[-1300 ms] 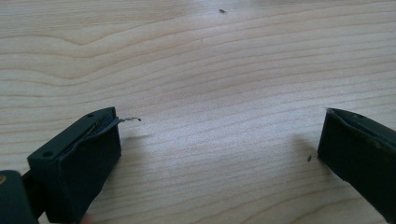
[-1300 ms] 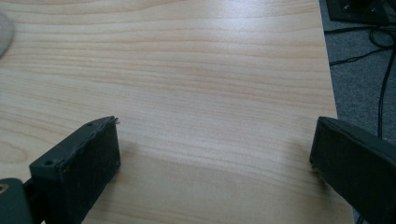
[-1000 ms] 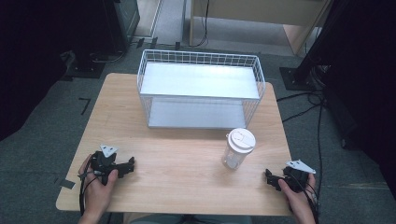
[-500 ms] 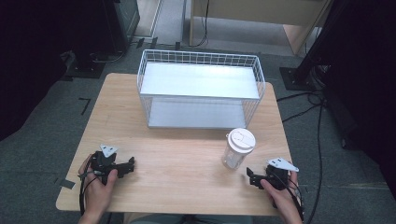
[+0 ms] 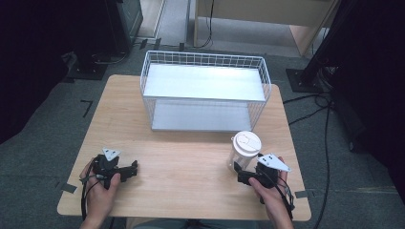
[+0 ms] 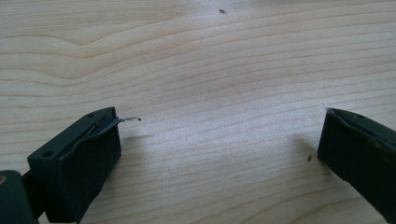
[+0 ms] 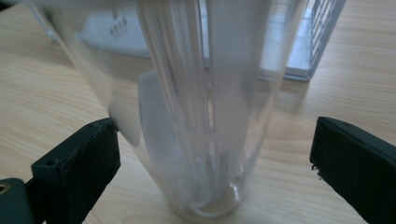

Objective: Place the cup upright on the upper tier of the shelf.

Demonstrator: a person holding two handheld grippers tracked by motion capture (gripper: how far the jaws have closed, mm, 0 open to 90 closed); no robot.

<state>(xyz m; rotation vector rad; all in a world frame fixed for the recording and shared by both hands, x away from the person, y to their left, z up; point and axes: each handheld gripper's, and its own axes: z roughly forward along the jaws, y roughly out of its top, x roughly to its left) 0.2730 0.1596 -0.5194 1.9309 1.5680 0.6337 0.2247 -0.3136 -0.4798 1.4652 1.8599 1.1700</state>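
Observation:
A clear plastic cup (image 5: 240, 158) with a white lid stands upright on the wooden table (image 5: 186, 181), in front of the wire basket's right end. My right gripper (image 5: 239, 174) sits just right of and in front of the cup, held in a hand, jaws pointing at it. In the right gripper view the cup (image 7: 201, 116) stands between the open jaws of the right gripper (image 7: 215, 130); the left pad is at its wall, the right pad well apart. My left gripper (image 5: 133, 168) rests at the table's front left, and in its own view the left gripper (image 6: 219, 126) is open over bare wood.
A white wire basket (image 5: 205, 98) with a flat shelf inside stands at the table's far middle; its mesh wall (image 7: 327, 28) rises behind the cup. Cables trail off the table's front edge from both hands. Dark stands and floor cables surround the table.
My right gripper has moved left from the table's right front edge up to the cup, which now stands between its jaws. The left gripper and the cup have stayed put.

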